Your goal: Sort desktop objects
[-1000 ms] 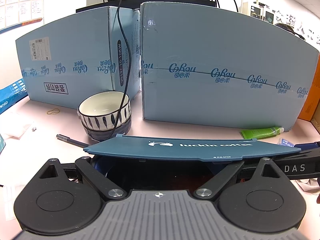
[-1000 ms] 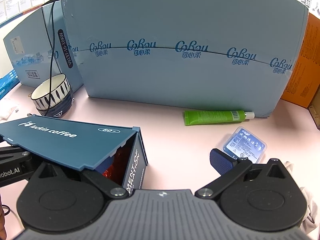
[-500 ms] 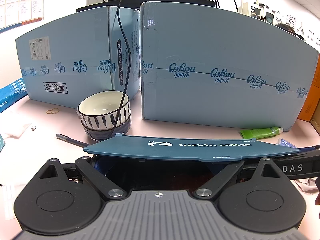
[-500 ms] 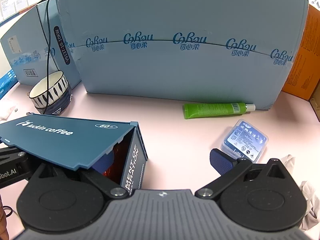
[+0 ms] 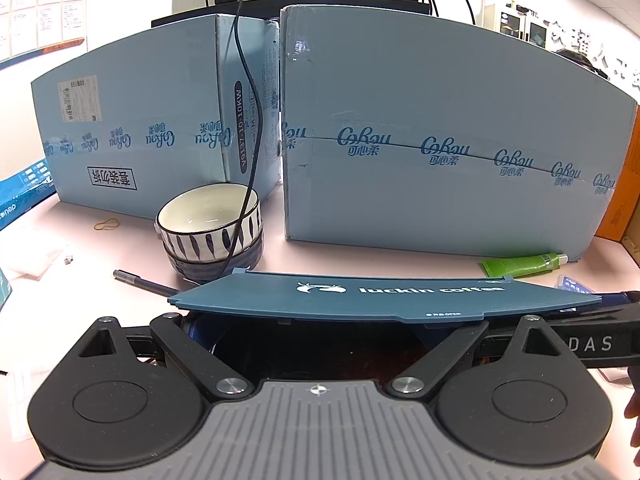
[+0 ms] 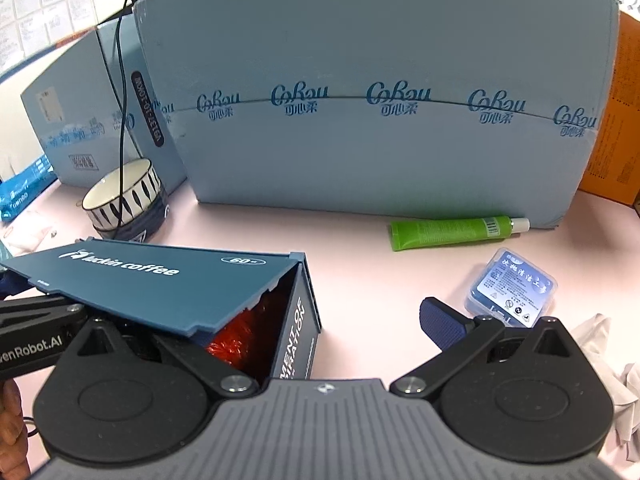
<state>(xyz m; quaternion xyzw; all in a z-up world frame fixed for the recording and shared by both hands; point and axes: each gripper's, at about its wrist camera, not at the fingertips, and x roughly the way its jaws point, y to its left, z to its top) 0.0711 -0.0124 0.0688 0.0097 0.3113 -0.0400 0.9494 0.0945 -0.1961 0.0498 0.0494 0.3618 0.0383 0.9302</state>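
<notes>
on your far left a rubber band (image 5: 106, 224) and a pen (image 5: 144, 283) lie loose on the pink desk (image 6: 360, 240), so that side looks unsorted. next come the stacked bowls (image 5: 210, 232) with a cable (image 5: 244, 120) hanging into them, just in front of the light blue cartons (image 5: 440, 140).

in the middle sits the dark blue coffee box (image 6: 296, 312), its lid (image 5: 380, 294) propped up at a slant. something red (image 6: 240, 336) already lies inside, so i judge part of the sorting is done and the box is the place things go. your left gripper (image 5: 320, 344) is spread wide around the box, but its fingertips are hidden under the lid, so i cannot tell whether they touch it.

to the right, your right gripper (image 6: 340, 320) stands wide open and carries nothing; its right finger (image 6: 444, 320) is just beside the small clear case (image 6: 512, 290). the green tube (image 6: 452, 232) lies against the carton, and crumpled tissue (image 6: 612, 360) sits at the far right edge. those three are still out on the desk, so a good share of the job looks left.
</notes>
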